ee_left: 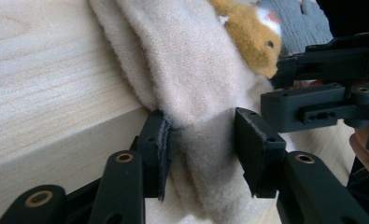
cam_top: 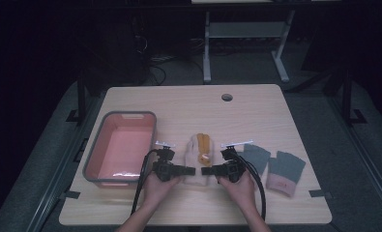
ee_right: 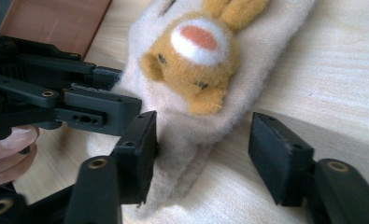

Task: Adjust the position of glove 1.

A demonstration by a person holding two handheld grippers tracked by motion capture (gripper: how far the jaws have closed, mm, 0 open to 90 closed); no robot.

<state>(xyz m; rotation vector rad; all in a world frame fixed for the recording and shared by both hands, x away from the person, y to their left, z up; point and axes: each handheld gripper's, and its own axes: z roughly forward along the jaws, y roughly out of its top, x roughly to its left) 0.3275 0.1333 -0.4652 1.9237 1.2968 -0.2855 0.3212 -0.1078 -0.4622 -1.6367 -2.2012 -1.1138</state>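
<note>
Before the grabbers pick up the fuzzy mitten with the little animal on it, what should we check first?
1. Left gripper around the mitten's cuff: ok, cloth lies between its jaws.
2. Left jaws pressing the cloth: cannot tell; one pad touches, the other shows a gap.
3. Right gripper gripping: not ok, jaws wide, one pad clear of the cloth.
4. Grippers keeping apart: not ok, their jaws nearly meet.
5. Pink bin ready: ok, empty.
6. Grey gloves out of the way: ok.

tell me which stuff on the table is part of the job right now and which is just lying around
In the job:
- cream mitten with the orange plush animal
- left gripper
- right gripper

Lying about:
- pink bin
- two grey gloves
</note>
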